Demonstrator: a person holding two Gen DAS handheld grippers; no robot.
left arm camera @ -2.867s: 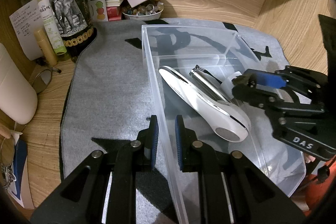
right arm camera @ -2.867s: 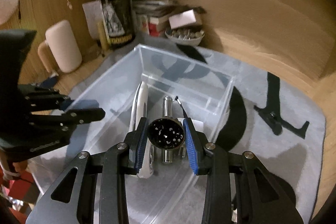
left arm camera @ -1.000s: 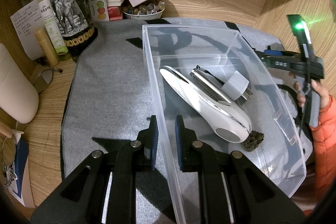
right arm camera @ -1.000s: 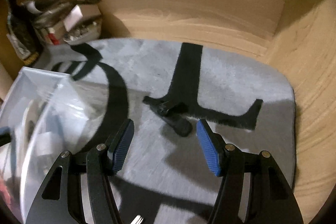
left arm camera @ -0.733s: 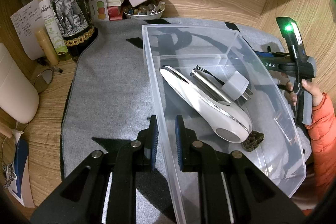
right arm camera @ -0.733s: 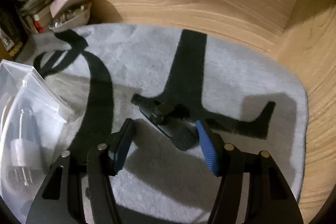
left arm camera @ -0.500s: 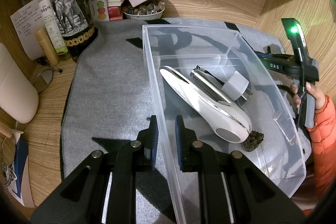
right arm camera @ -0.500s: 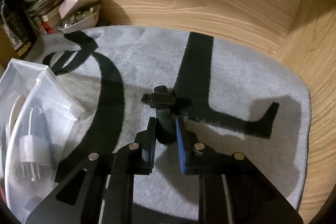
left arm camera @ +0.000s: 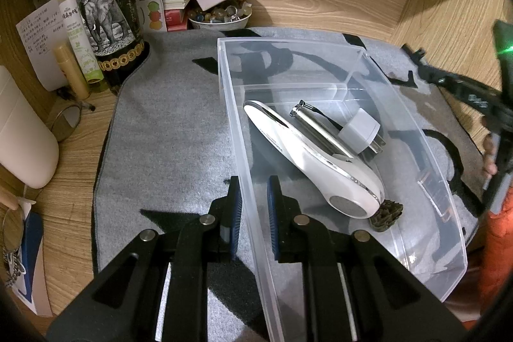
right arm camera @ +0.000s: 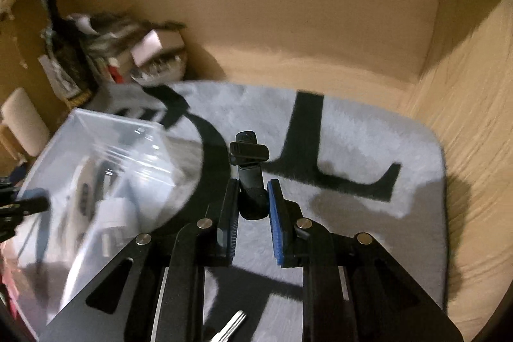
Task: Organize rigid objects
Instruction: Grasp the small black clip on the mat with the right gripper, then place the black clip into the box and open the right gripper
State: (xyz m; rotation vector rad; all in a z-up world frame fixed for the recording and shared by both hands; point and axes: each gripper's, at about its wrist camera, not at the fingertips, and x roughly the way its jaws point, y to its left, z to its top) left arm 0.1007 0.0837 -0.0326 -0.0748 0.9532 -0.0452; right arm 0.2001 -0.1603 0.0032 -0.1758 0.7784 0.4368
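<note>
Right gripper clamps black clip (clear of bin)

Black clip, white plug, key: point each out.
black clip (right arm camera: 248, 149), right wrist view, on its crossbar
white plug (left arm camera: 359, 130), left wrist view, on its body
key (right arm camera: 229, 329), right wrist view, on its blade

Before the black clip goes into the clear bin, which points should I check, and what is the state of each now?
1. Right hand-held gripper shut on the black clip: ok.
2. Clip clear of the grey mat: cannot tell, picture is blurred.
3. Left hand-held gripper clamped on the near wall of the clear bin: ok.
4. Free floor in the bin beside the white device, metal tube, white plug and small dark piece: ok.
5. Silver key on the mat, not yet in the bin: not ok.
</note>
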